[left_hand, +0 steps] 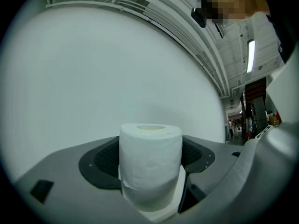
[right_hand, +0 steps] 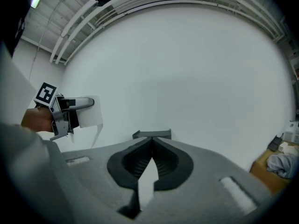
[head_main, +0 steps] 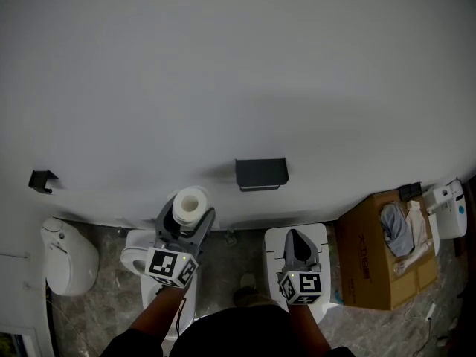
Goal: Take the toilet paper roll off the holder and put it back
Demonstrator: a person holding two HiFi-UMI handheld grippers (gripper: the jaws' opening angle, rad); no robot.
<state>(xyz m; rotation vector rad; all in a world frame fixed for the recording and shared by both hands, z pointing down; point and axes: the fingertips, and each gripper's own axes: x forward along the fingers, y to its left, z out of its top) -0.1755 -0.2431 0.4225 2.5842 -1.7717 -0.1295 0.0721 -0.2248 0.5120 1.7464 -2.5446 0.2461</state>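
Note:
My left gripper (head_main: 187,213) is shut on a white toilet paper roll (head_main: 190,205), held upright in the air with its cardboard core facing up. In the left gripper view the roll (left_hand: 150,164) fills the gap between the dark jaw pads. A dark holder (head_main: 261,173) is fixed to the white wall, up and to the right of the roll, with nothing on it. My right gripper (head_main: 299,245) hangs lower right of the holder, jaws shut and empty. The right gripper view shows the holder (right_hand: 152,134) just past the shut jaw tips and the left gripper (right_hand: 81,111) with the roll (right_hand: 90,118) at far left.
A white toilet (head_main: 160,274) and a second white fixture (head_main: 297,262) stand on the floor below the grippers. At left is a white bin (head_main: 68,257), with a small dark wall bracket (head_main: 41,180) above it. An open cardboard box (head_main: 383,248) with cloth inside sits at right.

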